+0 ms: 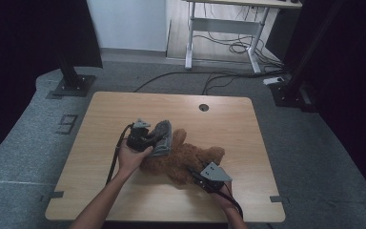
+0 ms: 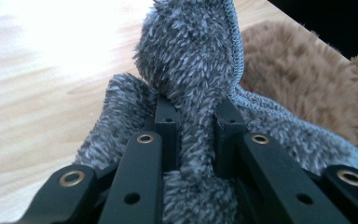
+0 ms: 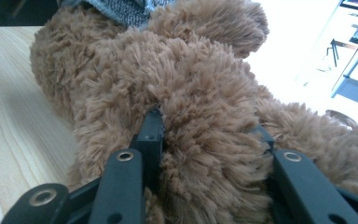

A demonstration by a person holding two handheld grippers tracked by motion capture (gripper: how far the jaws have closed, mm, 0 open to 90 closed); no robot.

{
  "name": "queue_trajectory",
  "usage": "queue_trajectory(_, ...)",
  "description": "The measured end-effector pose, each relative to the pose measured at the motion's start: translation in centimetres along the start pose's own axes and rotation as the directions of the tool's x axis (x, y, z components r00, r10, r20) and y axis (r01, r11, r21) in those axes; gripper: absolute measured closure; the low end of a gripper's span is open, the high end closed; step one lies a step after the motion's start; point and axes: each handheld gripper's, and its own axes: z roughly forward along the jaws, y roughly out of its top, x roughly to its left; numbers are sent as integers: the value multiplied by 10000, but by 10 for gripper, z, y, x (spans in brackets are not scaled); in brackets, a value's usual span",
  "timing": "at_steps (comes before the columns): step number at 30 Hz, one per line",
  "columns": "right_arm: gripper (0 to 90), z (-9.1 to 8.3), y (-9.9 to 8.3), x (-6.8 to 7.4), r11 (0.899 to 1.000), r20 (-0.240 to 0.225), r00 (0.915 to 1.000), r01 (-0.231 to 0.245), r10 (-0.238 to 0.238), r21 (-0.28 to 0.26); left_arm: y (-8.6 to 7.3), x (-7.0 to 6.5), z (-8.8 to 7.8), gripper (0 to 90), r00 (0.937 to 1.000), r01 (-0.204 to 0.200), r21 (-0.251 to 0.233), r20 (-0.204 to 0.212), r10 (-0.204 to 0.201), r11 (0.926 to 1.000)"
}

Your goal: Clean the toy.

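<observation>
A brown plush teddy bear (image 1: 187, 153) lies in the middle of the wooden table (image 1: 119, 109). A grey fuzzy cloth (image 1: 164, 135) lies over its left end, and my left gripper (image 1: 154, 140) is shut on it. In the left gripper view a fold of the cloth (image 2: 191, 56) stands pinched between the jaws of the left gripper (image 2: 196, 116), with brown fur (image 2: 298, 70) behind it. My right gripper (image 1: 194, 173) comes at the bear from the front right. In the right gripper view the right gripper (image 3: 207, 131) is shut on a thick fuzzy part of the bear (image 3: 191, 79).
A round cable hole (image 1: 203, 107) sits near the table's far edge. Bare tabletop lies to the left and at the back. Beyond the table stand a white desk frame (image 1: 189, 45), floor cables (image 1: 181, 75) and black stand bases (image 1: 71, 86).
</observation>
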Motion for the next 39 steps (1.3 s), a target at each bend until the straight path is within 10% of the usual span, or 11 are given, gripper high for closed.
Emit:
queue_trajectory(16,271,-24,43,-2,9961,-810,9928,-875,881,116,-61,-22,-30,773,9951,-987,-1396,-253,961,9853)
queue_trajectory(25,166,-7,101,-36,9903,-865,9881,-1212,1269,684,-69,-22,-36,774,9962,-858,-1578,33,875,9837)
queue_trajectory(32,115,9,73,-32,9513,-2239,9552,-1271,1937,2807,-74,-18,-42,774,9964,-674,-1674,398,750,9836)
queue_trajectory(39,112,-9,41,0,9408,-1874,9728,-677,1362,3321,-80,-25,-47,773,9934,-872,-1680,584,982,9819)
